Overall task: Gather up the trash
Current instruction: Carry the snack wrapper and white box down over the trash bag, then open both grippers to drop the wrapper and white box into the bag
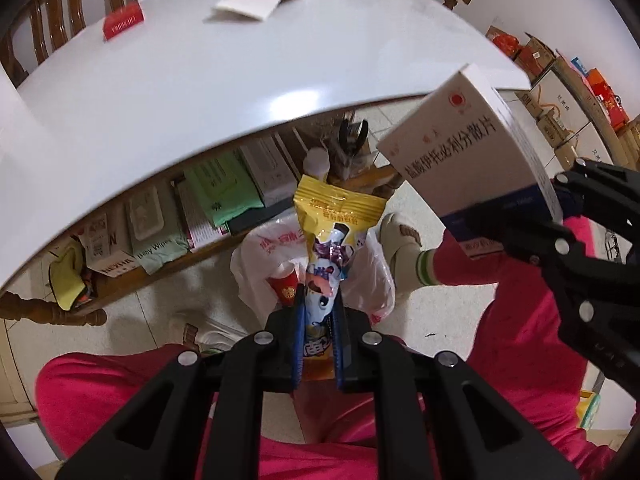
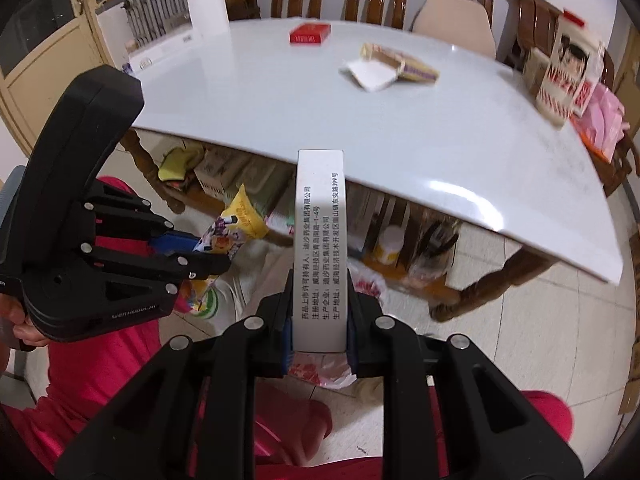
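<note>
Yellow foil snack wrapper with cartoon print point(image 1: 325, 240): clamped between pads of left gripper point(image 1: 318, 344), held above white plastic bag with red print point(image 1: 276, 256) on tiled floor. White cardboard medicine box with blue end point(image 2: 320, 248): clamped upright in right gripper point(image 2: 320, 328) (narrow side facing camera). Both held off edge of white oval table point(image 1: 160, 120), over person's pink trouser legs point(image 1: 120, 392). On tabletop: red flat carton point(image 2: 310, 34), torn open cardboard packet point(image 2: 396, 66).

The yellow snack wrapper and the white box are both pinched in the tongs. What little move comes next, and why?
Probably lower both a bit further and let go over the plastic bag on the floor. The left tongs are shut on the yellow snack wrapper, the right tongs on the white box, and the bag lies open right beneath them.
</note>
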The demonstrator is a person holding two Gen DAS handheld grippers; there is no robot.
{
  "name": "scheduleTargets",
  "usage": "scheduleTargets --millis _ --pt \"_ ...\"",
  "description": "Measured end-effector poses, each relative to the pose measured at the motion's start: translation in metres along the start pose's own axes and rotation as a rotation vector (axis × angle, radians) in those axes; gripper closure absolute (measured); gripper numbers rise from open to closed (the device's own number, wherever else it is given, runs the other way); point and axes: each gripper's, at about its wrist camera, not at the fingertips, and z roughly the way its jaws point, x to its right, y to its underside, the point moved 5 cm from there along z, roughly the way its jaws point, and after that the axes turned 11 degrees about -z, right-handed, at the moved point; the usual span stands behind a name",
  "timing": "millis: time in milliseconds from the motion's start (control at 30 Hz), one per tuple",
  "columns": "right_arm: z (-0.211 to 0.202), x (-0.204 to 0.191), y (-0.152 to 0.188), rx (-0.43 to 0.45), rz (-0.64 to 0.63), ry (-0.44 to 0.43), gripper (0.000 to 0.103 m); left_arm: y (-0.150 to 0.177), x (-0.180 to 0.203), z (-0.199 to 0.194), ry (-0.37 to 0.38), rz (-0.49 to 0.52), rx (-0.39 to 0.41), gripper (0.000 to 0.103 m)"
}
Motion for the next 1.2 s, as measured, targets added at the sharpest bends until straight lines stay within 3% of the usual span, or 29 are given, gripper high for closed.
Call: scheduleTargets --millis 700,933,1067,1167,1200 --pt "0.122 0.011 0.052 -0.214 0.143 -0.062 0.083 0.013 -0.019 0.128 0.024 -0.052 -0.232 0.091" --pt "0.176 0.017 0.071 -0.322 0.2 -0.084 0.083 0.008 -0.036 0.181 0.037 -0.118 -0.338 0.091" --pt "0.214 0.014 0.087 -0.409 0.212 -0.115 0.083 0.01 -0.044 0.206 0.007 -0.131 -0.392 0.091" --pt "0.239 0.016 0.102 -0.484 0.254 -0.146 0.065 0.013 -0.047 0.218 -0.008 -0.147 -0.432 0.088" --pt "0.241 0.018 0.103 -0.488 0.26 -0.14 0.063 0.013 -0.047 0.22 -0.013 -0.153 -0.443 0.08"
